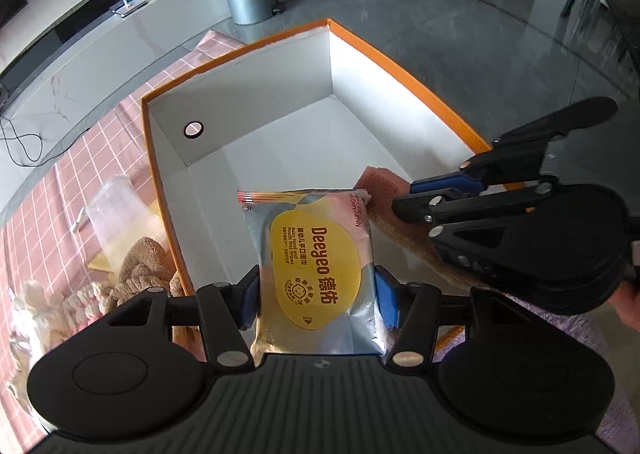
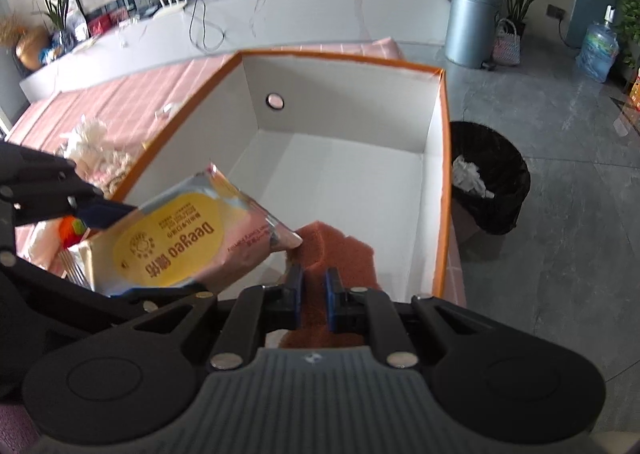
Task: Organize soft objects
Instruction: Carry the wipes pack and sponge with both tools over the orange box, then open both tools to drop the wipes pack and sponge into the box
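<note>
Left wrist view: your left gripper (image 1: 318, 296) clamps the wipes pack (image 1: 316, 266) over the orange box (image 1: 256, 157); slick, squashy film, so grip mid-body. Right gripper (image 2: 313, 294) pinches the compressible sponge (image 2: 328, 250).

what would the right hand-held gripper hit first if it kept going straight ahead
Probably the white inside floor of the orange-edged cardboard box; the right hand-held gripper, clamping a reddish-pink sponge, points down into it. Depth is unclear.
</note>
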Action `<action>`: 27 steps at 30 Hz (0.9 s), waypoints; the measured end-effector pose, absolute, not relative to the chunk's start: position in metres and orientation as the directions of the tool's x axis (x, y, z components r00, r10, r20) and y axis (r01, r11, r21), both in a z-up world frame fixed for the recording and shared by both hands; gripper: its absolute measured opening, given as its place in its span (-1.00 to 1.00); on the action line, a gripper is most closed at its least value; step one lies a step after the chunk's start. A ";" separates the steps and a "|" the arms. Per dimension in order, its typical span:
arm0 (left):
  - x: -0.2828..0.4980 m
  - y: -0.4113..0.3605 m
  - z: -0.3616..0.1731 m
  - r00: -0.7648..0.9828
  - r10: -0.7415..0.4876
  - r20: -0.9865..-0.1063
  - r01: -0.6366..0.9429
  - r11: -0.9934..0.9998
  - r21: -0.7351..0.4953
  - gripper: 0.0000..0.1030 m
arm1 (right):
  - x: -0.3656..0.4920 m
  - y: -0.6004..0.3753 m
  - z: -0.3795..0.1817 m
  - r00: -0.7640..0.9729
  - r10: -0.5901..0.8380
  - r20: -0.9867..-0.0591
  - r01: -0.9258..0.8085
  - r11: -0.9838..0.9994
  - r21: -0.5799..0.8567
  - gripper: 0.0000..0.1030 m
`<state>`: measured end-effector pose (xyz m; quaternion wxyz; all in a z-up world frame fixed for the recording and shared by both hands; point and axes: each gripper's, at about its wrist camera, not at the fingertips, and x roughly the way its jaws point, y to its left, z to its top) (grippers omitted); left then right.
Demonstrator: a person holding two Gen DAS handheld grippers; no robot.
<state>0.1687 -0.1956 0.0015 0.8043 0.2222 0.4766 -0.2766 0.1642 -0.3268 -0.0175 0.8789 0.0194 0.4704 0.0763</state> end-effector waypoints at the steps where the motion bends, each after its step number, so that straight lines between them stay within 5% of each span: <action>1: 0.169 -0.197 0.001 0.390 -0.223 -0.893 0.662 0.743 0.104 0.25 | 0.168 -0.327 -0.019 0.533 0.155 -0.832 -0.116 0.987 0.110 -0.83; 16: 0.177 -0.197 -0.021 0.329 -0.155 -0.932 0.666 0.737 0.113 0.54 | 0.174 -0.319 -0.038 0.445 0.195 -0.874 -0.135 0.980 0.150 -0.75; 20: 0.178 -0.191 -0.014 0.340 -0.170 -0.925 0.658 0.746 0.104 0.71 | 0.173 -0.319 -0.034 0.450 0.193 -0.872 -0.125 0.980 0.152 -0.61; 27: 0.174 -0.182 0.004 0.357 -0.214 -0.909 0.651 0.755 0.078 0.73 | 0.167 -0.320 -0.018 0.487 0.171 -0.856 -0.120 0.984 0.128 -0.22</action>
